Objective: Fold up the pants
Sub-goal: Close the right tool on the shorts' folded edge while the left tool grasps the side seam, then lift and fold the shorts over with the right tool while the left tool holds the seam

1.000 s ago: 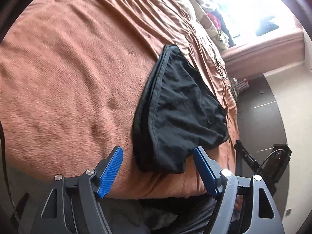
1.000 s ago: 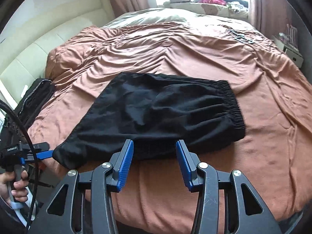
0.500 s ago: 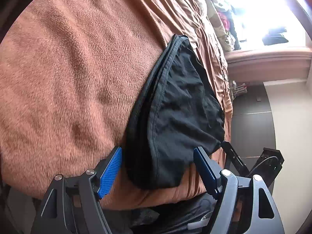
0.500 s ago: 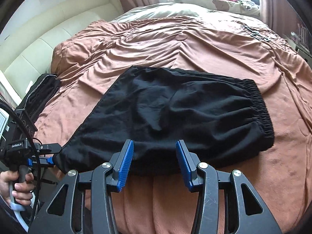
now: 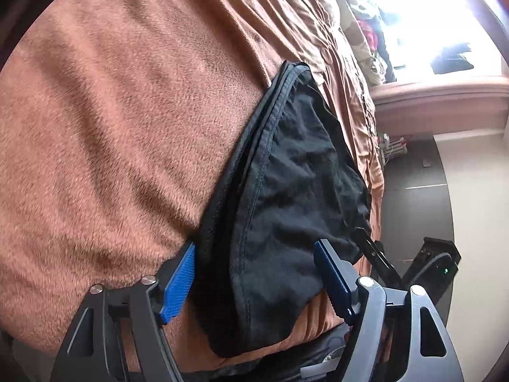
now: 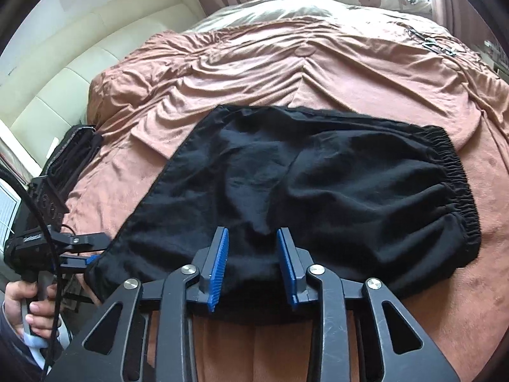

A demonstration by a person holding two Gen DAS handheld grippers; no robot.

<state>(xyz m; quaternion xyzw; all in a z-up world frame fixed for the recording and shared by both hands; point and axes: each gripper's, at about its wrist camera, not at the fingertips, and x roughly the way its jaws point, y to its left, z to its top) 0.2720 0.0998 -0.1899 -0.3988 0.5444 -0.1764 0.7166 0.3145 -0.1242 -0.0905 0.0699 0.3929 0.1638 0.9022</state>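
Lying flat on the bed (image 6: 366, 73): black pants (image 6: 318, 184), elastic waistband; left gripper (image 5: 254, 273) agape around hem, right gripper (image 6: 251, 261) narrowing, ungripped.

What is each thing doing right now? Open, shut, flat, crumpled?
black pants, lying flat on the blanket.
brown blanket, spread over the bed, wrinkled.
left gripper, open, astride the pants' corner.
right gripper, open, jaws have just been closing, pants' edge between them.

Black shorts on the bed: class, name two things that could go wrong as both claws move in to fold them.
1. The right claw, just narrowing over the shorts, may pinch only the top layer.
2. The left claw straddles the hem beside the blanket and might grab that too.
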